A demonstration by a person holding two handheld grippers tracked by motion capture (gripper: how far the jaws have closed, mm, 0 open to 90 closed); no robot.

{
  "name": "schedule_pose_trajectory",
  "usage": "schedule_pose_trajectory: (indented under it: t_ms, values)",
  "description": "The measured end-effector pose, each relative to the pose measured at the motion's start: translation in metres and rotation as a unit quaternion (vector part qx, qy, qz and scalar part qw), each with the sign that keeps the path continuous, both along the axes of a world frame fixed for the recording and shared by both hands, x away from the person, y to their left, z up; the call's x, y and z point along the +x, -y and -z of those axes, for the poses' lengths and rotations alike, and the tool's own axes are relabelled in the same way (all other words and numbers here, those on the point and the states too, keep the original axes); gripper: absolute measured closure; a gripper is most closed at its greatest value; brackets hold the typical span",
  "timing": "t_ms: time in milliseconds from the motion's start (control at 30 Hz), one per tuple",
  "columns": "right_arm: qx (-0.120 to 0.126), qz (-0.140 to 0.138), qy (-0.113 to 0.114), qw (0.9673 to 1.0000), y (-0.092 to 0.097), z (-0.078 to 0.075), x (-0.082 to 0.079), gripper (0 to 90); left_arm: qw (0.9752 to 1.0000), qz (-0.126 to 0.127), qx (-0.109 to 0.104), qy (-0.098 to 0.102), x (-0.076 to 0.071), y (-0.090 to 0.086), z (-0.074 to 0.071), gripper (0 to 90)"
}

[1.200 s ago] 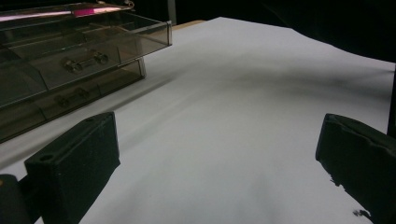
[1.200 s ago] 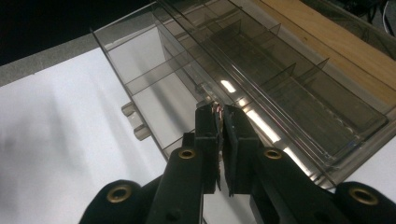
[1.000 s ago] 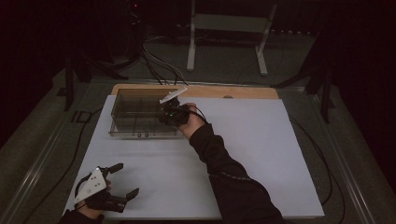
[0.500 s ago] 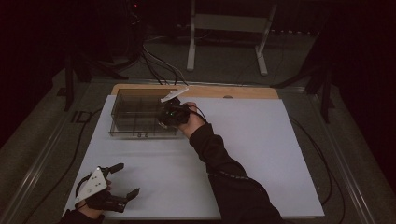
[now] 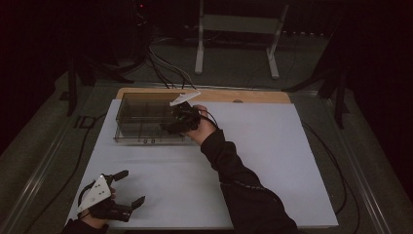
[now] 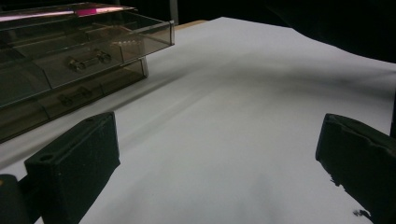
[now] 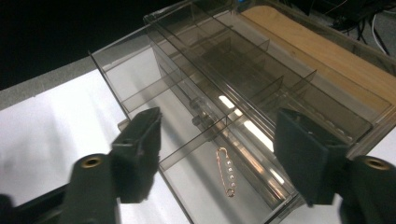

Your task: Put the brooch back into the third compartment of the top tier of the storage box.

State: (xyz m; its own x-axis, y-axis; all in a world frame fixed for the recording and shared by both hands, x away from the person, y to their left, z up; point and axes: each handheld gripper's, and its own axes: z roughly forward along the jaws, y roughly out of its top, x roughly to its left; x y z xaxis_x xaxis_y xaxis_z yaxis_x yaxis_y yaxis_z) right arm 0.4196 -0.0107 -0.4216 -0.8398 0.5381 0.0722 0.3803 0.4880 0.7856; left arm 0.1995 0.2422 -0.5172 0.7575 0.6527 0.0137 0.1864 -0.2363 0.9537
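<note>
My right gripper (image 7: 217,158) hangs open over the pulled-out drawer (image 7: 140,88); the gold safety pin (image 7: 225,171) lies lengthwise directly between its jaws.

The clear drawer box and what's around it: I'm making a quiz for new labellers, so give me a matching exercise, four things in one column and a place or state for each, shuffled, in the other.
Things:
1. Left hand-held gripper
2. Right hand-held gripper
3. Gold pin
4. Wooden board

Places or states:
A. lying in a compartment of the pulled-out drawer
B. open, over the drawer box
C. along the table's far edge, behind the white sheet
D. open, low over the near left corner of the sheet

Pairs: 1-D, 2-B, 3-A, 4-C
</note>
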Motion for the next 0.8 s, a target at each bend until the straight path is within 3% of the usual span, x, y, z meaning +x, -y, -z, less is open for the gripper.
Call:
schedule_pose_trajectory:
  t_ms: [233, 533, 600, 800]
  values:
    - [0.004, -0.001, 0.010, 0.9999, 0.002, -0.010, -0.007, 19.0, 1.0000, -0.001, 0.002, 0.002, 0.000, 0.000, 0.000, 0.6]
    - [0.021, -0.027, 0.000, 0.9994, 0.008, -0.014, -0.015, 7.1, 1.0000, 0.000, 0.002, 0.001, 0.000, 0.001, 0.000, 0.6]
    - [0.013, -0.031, 0.004, 0.9994, 0.009, -0.013, -0.016, 1.7, 1.0000, 0.000, 0.000, 0.001, 0.000, 0.001, 0.000, 0.6]
    - [0.007, -0.039, 0.007, 0.9992, 0.014, -0.013, -0.019, 0.0, 1.0000, 0.000, -0.001, -0.001, 0.000, 0.001, 0.000, 0.6]
